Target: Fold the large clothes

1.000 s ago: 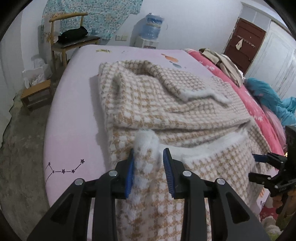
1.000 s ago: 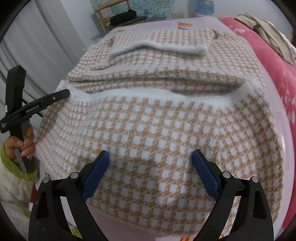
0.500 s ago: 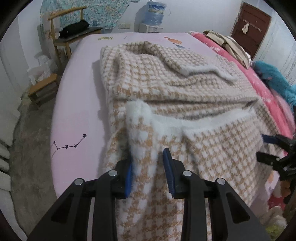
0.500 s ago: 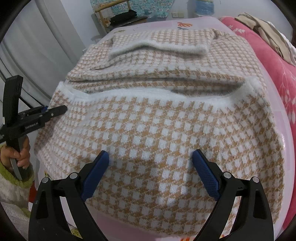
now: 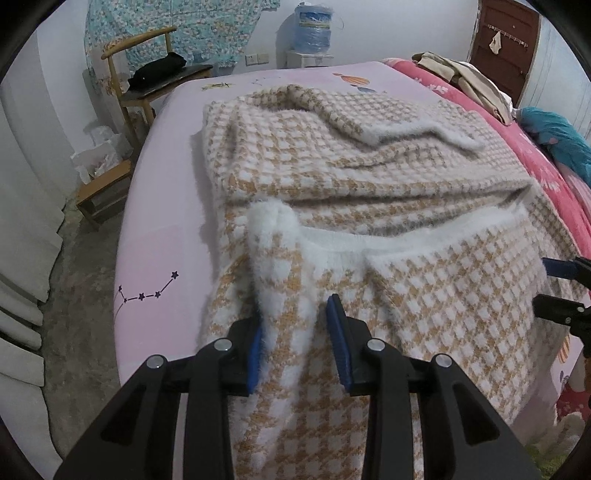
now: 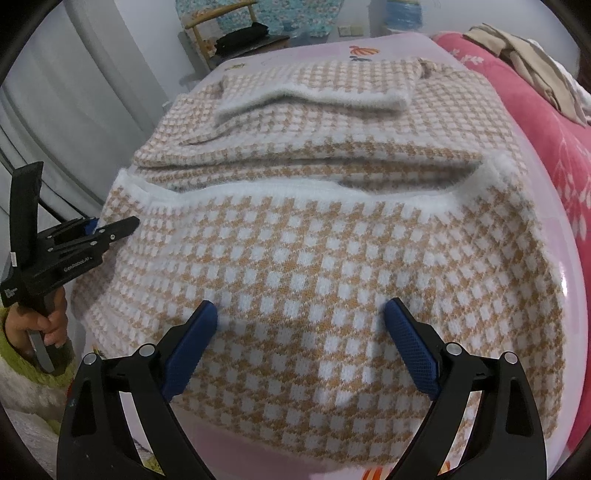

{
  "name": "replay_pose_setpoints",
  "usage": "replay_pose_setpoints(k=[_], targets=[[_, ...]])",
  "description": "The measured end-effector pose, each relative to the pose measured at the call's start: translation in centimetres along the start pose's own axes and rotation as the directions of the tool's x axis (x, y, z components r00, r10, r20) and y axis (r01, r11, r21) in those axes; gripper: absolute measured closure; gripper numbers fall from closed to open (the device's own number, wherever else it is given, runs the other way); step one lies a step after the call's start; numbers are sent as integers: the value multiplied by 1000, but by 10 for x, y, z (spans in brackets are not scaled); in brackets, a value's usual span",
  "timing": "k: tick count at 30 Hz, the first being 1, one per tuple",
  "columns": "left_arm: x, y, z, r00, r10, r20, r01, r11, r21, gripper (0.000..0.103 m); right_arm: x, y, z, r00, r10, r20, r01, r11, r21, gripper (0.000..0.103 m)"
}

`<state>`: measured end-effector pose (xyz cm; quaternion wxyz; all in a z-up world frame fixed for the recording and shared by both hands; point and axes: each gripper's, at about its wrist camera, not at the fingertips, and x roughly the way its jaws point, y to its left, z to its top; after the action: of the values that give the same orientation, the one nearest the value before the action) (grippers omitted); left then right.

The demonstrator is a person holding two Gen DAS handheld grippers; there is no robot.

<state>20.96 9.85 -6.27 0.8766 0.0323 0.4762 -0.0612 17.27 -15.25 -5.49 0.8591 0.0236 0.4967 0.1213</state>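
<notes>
A large tan-and-white checked fluffy sweater (image 5: 369, 166) lies on the pink bed, its lower part folded up so the white hem (image 6: 295, 192) runs across the middle. My left gripper (image 5: 295, 310) is shut on a raised ridge of sweater cloth near the hem's left corner (image 5: 269, 221), which lies ahead of the pads. In the right wrist view the left gripper (image 6: 110, 230) sits at the sweater's left edge, held by a hand (image 6: 48, 325). My right gripper (image 6: 301, 306) stands wide open over the near fold, nothing pinched; it also shows as the right gripper (image 5: 561, 288) at the sweater's right side.
The pink sheet (image 5: 166, 221) drops off to a bare floor on the left. A wooden chair (image 5: 147, 74) and low stool (image 5: 103, 188) stand beyond it, a water jug (image 5: 312, 29) by the wall. A red blanket (image 5: 535, 155) with piled clothes (image 5: 461, 81) borders the right.
The left gripper has drawn back toward the near edge and tilted down. The white hem corner, once bunched at its pads, now lies flat farther ahead. The right gripper has stayed put.
</notes>
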Motion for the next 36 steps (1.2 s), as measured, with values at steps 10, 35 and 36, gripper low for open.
replay_pose_setpoints(k=[10, 35, 36], targets=[[1, -4, 1, 1000, 28, -3, -28, 1000, -5, 71, -37, -24, 11, 995, -23, 98, 19, 999, 47, 15], [0, -6, 0, 999, 48, 0, -48, 999, -4, 69, -53, -121, 42, 986, -18, 168, -19, 977, 215, 53], [0, -6, 0, 999, 48, 0, -48, 999, -5, 69, -51, -123, 43, 986, -12, 164, -24, 976, 215, 55]])
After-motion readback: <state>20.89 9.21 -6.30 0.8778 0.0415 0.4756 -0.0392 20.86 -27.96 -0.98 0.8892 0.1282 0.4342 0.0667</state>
